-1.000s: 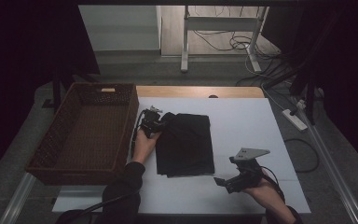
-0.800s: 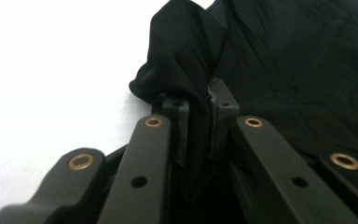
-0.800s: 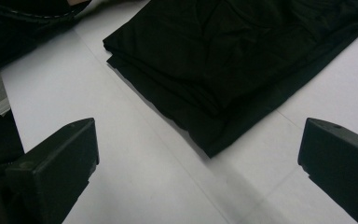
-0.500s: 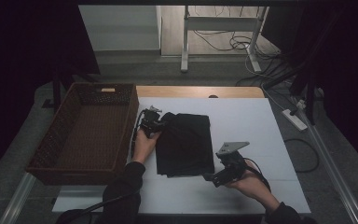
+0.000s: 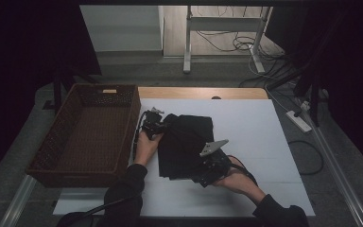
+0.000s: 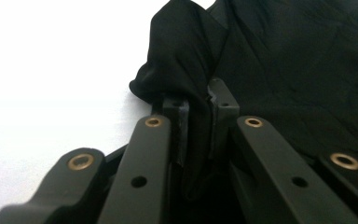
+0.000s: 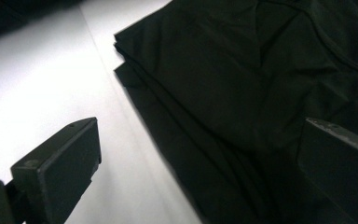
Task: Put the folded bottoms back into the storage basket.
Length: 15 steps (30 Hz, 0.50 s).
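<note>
The left black two-jaw gripper (image 5: pixel 157 124) is held in the person's left hand (image 5: pixel 146 144) at the top left corner of the folded black cloth (image 5: pixel 186 144). In the left gripper view, its jaws are seen pressed almost together, and a bunched fold of the black cloth (image 6: pixel 186 70) is pinched between the two pads. The pinched bit is lifted a little, and the rest of the cloth is spread flat behind it.

The right black two-jaw gripper (image 5: pixel 208 172) is held in the person's right hand (image 5: pixel 236 177) at the bottom right corner of the cloth. A grey three-cornered plate (image 5: pixel 212 147) is seen on top of it. In the right gripper view, its jaws are spread wide apart. One jaw is seen over the white table top (image 7: pixel 51 84), and the other is seen over the cloth (image 7: pixel 242 93). Nothing is pinched by it, and the stacked layers of the cloth edge are seen between the jaws.

The cloth is laid on the white table top (image 5: pixel 260 127), near the middle and a bit to the left. A brown woven basket (image 5: pixel 87 130) is set at the left side of the table, just beside the left gripper. Nothing can be seen in the basket. Cables (image 5: pixel 236 42) are seen on the floor behind the table.
</note>
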### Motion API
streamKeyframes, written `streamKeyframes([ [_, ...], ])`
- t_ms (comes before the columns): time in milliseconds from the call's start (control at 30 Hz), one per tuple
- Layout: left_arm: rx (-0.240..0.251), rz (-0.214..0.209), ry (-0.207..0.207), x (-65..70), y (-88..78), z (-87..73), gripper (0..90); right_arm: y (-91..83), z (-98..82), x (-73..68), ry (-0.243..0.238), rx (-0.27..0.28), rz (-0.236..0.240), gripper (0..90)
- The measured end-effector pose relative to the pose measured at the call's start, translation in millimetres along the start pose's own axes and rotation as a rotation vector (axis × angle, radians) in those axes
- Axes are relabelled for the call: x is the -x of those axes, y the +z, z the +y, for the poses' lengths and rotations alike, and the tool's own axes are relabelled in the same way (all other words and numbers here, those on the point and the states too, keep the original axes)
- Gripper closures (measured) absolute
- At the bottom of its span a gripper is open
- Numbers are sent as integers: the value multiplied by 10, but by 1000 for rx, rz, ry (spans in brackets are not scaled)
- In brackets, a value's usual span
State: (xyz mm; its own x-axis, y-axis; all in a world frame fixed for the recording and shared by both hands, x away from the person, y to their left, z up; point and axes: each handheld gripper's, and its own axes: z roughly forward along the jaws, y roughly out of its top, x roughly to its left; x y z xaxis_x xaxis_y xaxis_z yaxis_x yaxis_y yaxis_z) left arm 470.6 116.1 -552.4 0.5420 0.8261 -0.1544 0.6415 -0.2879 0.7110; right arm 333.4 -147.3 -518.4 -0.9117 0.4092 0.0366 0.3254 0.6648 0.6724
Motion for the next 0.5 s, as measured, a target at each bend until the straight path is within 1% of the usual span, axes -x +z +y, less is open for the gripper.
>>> streamKeyframes([
  [33, 0, -1, -1, -1, 0, 0, 806, 68, 33, 9, -14, -12, -3, 27],
  [67, 0, -1, -2, -2, 0, 0, 806, 68, 33, 9, -14, -12, -3, 27],
  [100, 0, -1, -2, -2, 0, 0, 806, 120, 68, 19, -32, -25, -5, 48],
  [133, 0, -2, -2, -3, 0, 0, 806, 120, 68, 19, -32, -25, -5, 48],
  [200, 0, -1, -1, -2, 0, 0, 806, 202, 98, 13, -59, -43, 17, 55],
  [233, 0, -1, -1, -2, 0, 0, 806, 231, 99, 13, -73, -51, 19, 65],
  [267, 0, -1, -1, -2, 0, 0, 806, 231, 99, 13, -73, -51, 19, 65],
  [300, 0, -2, -2, -4, -1, 0, 807, 262, 97, 13, -84, -68, 17, 74],
  [367, 0, -2, -1, -3, -1, 0, 806, 331, 76, 23, -110, -116, 5, 96],
  [400, 0, -2, -1, -3, 0, -1, 806, 349, 67, 18, -147, -121, -22, 112],
  [433, 0, -2, -2, -3, -1, -1, 806, 352, 80, 16, -165, -132, -26, 137],
  [500, 0, -1, -1, -2, 0, -1, 806, 347, 118, 24, -168, -160, -34, 202],
])
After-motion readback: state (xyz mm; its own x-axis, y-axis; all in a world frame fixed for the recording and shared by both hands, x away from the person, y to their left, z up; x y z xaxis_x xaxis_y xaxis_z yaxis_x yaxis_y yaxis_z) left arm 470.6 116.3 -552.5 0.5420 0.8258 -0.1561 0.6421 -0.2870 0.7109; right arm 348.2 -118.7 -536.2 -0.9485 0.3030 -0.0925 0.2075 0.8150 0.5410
